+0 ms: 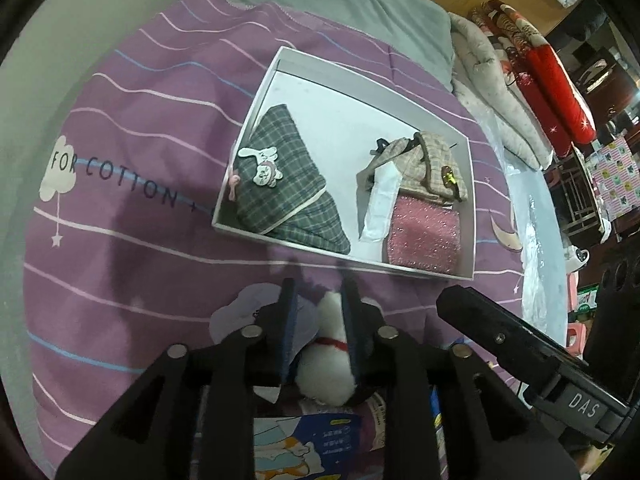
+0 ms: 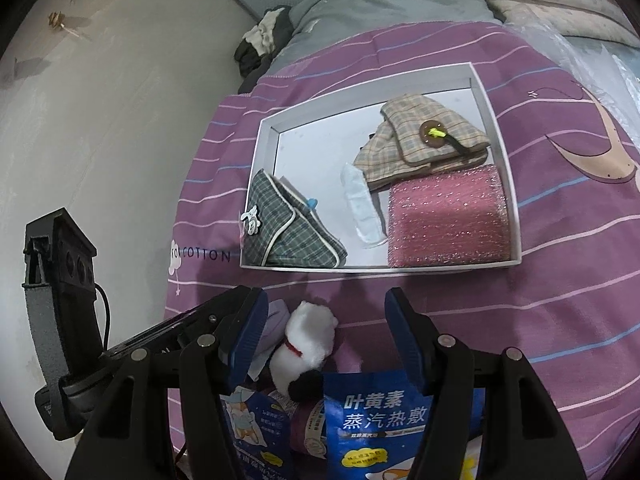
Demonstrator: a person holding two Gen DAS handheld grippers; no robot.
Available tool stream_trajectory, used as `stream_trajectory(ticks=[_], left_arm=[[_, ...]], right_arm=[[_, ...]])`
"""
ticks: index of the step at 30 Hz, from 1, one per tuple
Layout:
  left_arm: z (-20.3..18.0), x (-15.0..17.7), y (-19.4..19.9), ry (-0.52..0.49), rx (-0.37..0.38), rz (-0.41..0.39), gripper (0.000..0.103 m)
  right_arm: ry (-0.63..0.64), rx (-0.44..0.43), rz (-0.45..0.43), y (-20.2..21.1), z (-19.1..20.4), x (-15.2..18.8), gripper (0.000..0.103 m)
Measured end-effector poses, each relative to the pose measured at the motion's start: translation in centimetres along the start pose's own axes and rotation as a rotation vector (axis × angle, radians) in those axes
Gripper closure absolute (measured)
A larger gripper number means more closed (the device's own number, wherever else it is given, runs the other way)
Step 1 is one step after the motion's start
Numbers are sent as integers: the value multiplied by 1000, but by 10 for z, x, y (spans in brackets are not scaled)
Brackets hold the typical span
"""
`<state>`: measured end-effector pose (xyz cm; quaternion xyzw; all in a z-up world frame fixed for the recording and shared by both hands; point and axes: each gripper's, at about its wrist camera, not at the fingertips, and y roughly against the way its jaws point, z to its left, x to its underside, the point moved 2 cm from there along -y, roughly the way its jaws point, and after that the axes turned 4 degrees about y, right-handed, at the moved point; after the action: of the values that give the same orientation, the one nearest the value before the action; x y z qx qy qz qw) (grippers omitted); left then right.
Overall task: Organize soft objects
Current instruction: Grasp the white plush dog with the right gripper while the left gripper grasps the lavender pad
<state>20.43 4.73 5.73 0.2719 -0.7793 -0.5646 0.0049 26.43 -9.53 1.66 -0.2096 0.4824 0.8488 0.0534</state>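
A small white plush toy [image 1: 326,376] with a red collar lies on a pile of packets on the purple striped bedspread [image 1: 140,160]. It shows in the gap between the fingers of my left gripper [image 1: 317,284], which is open; in the right wrist view no finger touches the plush toy [image 2: 308,336]. My right gripper [image 2: 325,294] stands wide open above it, holding nothing. Beyond sits a shallow white box [image 1: 344,112] holding a grey plaid pouch [image 1: 280,184], a beige plaid pouch [image 1: 432,164], a pink glittery pad [image 1: 424,236] and a white sachet [image 1: 380,204].
Blue printed packets [image 2: 380,412] and a lavender item [image 2: 278,316] lie under the grippers. A grey pillow [image 1: 360,8], folded quilts [image 1: 500,92] and a plastic sheet [image 1: 536,220] lie at the back and right. A pale wall [image 2: 100,120] runs along the bed's left side.
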Motion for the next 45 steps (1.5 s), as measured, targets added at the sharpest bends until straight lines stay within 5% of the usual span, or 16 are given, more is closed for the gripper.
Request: stream_trajectory(ticks=[6,11,15,20,28,31,39,45], left_arm=[[8,1,3,17,-14,13,61],[25,-1,-2,62,-86,38,60],[37,1,-8,100,-57,85,60],[39,7,-20,67,-56,165,59],[36,13,-31,7,-76,170,60],[39,12,-41,25,-66,174,64],[43,8,-39,67,-54,118,96],[48,-2,-17,88,-61,41,100]], right_arm=[[4,1,22,-6,-2,1,42],[19,-8,37,-11,-1,2,42],[29,-8,45,-13,1,2,42],[38,-1,50,-15,3,3,42],[40,-3,64,-20,3,4,42],[39,-13,71,-23,3,4,42],[54,-59,89,-31,12,5,42],[69,-110,121,-42,20,10,49]])
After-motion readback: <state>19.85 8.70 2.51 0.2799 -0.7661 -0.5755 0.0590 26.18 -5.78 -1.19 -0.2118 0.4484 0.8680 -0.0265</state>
